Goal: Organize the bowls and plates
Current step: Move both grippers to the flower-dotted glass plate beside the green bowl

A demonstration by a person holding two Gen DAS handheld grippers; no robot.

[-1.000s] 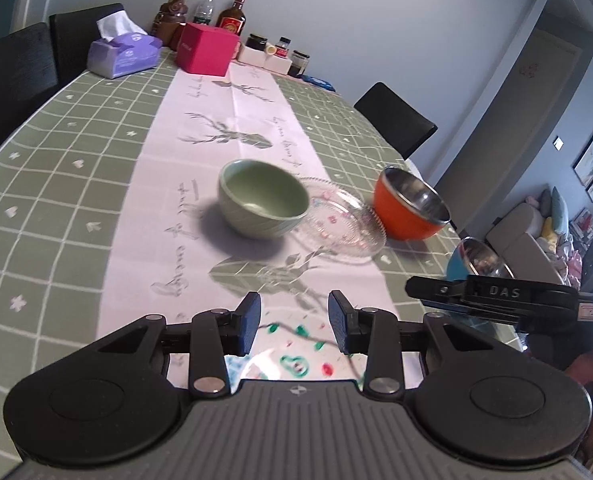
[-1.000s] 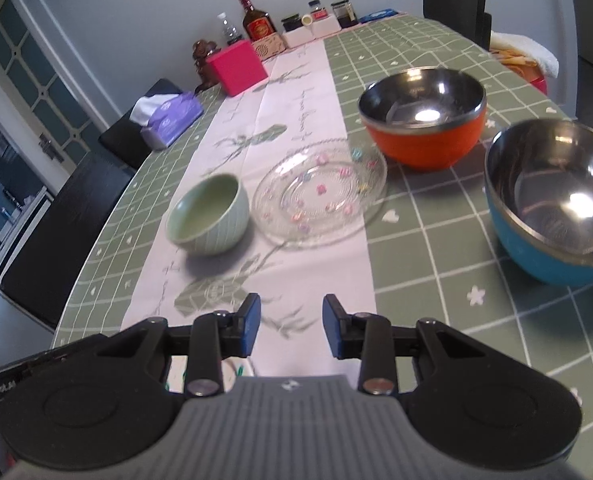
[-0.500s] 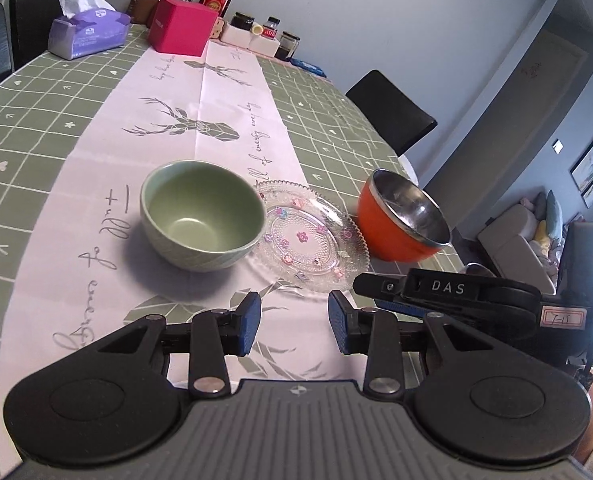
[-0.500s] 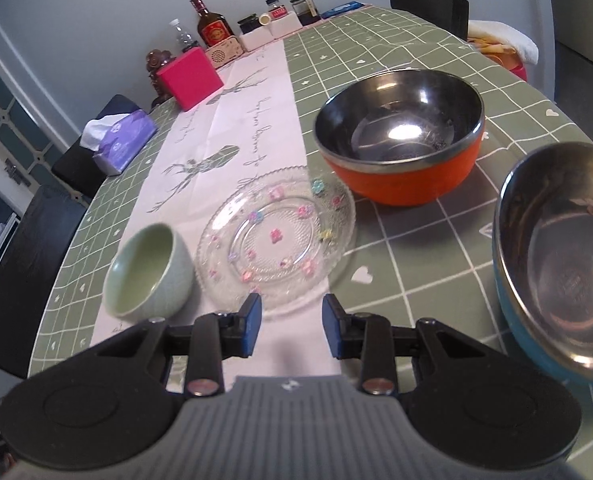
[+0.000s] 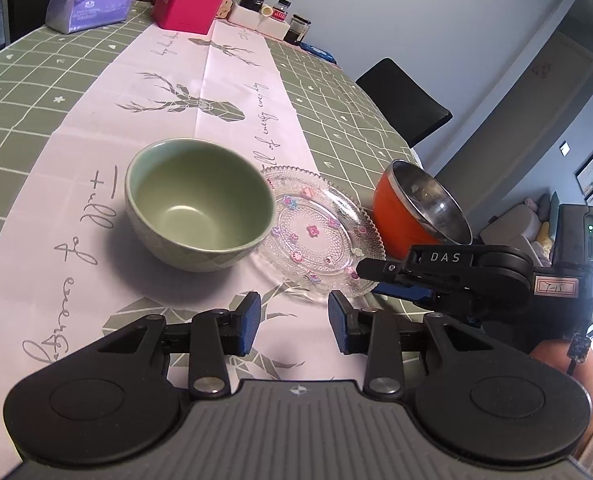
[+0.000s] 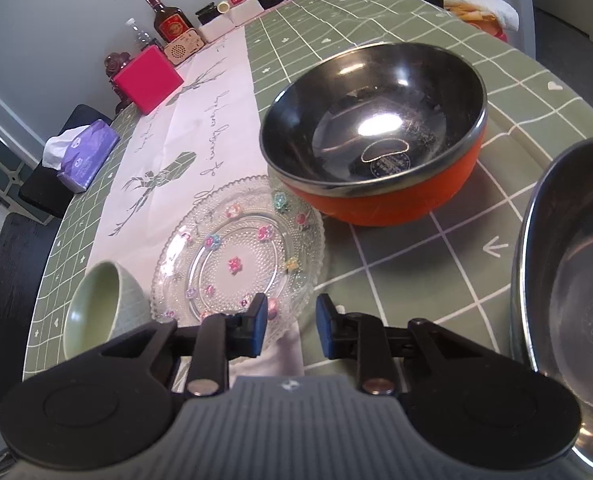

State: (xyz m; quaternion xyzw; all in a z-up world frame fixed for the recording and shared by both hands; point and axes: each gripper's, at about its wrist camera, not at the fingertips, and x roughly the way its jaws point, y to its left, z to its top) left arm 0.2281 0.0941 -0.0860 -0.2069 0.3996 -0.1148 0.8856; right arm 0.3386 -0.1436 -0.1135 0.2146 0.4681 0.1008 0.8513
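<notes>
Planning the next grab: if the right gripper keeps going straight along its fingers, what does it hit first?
Most likely the near rim of the glass plate. The right gripper is open, and its left finger already overlaps that rim. The orange bowl sits farther along. Height above the plate is unclear.

A pink box [image 5: 187,7] stood at the table's [image 5: 24,80] far end, on the runner [image 5: 200,92]. A tissue pack [image 5: 88,5] lay left of the box, a bottle [image 6: 170,20] and jars [image 5: 274,12] behind and right of it. A chair [image 5: 406,100] stood at the table's right.
</notes>
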